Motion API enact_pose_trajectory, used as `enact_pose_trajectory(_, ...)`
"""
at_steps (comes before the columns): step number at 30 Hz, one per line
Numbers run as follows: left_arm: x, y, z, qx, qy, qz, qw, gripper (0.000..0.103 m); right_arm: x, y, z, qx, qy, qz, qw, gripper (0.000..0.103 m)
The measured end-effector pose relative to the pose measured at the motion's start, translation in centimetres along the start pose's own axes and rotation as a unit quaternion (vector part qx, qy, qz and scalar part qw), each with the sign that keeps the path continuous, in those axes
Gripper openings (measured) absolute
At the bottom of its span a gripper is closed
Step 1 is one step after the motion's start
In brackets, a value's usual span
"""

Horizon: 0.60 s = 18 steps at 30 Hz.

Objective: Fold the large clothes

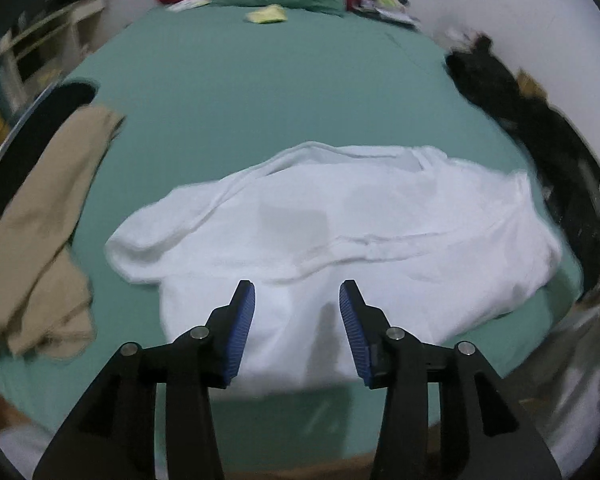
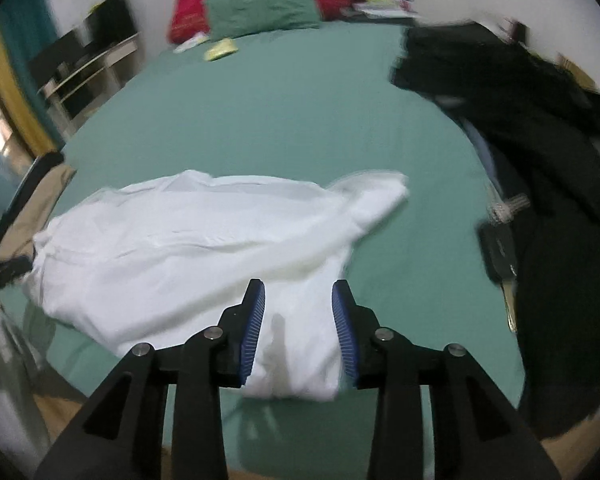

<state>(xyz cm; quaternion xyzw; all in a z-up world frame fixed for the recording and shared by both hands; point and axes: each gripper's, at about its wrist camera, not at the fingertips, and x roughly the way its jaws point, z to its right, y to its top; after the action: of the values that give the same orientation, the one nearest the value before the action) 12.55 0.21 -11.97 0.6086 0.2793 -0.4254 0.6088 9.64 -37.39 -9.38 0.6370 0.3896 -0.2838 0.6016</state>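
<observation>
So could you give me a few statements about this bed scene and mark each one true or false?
1. The white garment lies on a green bed sheet. True.
2. The left tongs are clamped on the white garment. False: they are open, holding nothing.
3. The right tongs are open. True.
4. The beige garment lies on top of the white one. False: it lies beside it.
5. A green pillow sits at the bed's far end. True.
</observation>
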Motion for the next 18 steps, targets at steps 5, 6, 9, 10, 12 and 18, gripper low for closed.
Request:
enact_pose_trajectory(5, 3.3, 1.6, 1.6, 0.053, 0.024, -0.021, 0.9981, 0.047, 4.3, 0.8, -3.9, -0.115, 0.002, -0.041, 0.993, 0.036)
enact_pose_trajectory(6, 3.7, 1.7, 1.7, 0.057, 0.031, -0.024, 0.9976, 0.047, 4.8, 1.0, -4.6, -0.134, -0.002, -0.041, 0.990, 0.036)
enact_pose_trajectory(9, 4.3, 2.3, 1.6, 0.049, 0.027, -0.023, 0.9982, 0.047, 5.9, 2.0, -5.7, -0.166, -0.013, -0.036, 0.985, 0.036)
enact_pose_trajectory(10, 4.3, 2.4, 1.4, 0.050, 0.024, -0.020, 0.9982, 0.047, 6.4, 2.3, -6.0, -0.179, -0.023, -0.036, 0.983, 0.036)
enact_pose_trajectory(12, 4.9, 2.4, 1.4, 0.060, 0.019, -0.021, 0.9978, 0.046, 7.5, 2.7, -6.1, -0.197, -0.032, -0.042, 0.979, 0.036)
enact_pose_trajectory(18, 3.4, 3.6, 1.6, 0.069, -0.015, 0.001, 0.9975, 0.009, 7.3, 4.5, -5.2, -0.189, 0.009, -0.034, 0.981, 0.004)
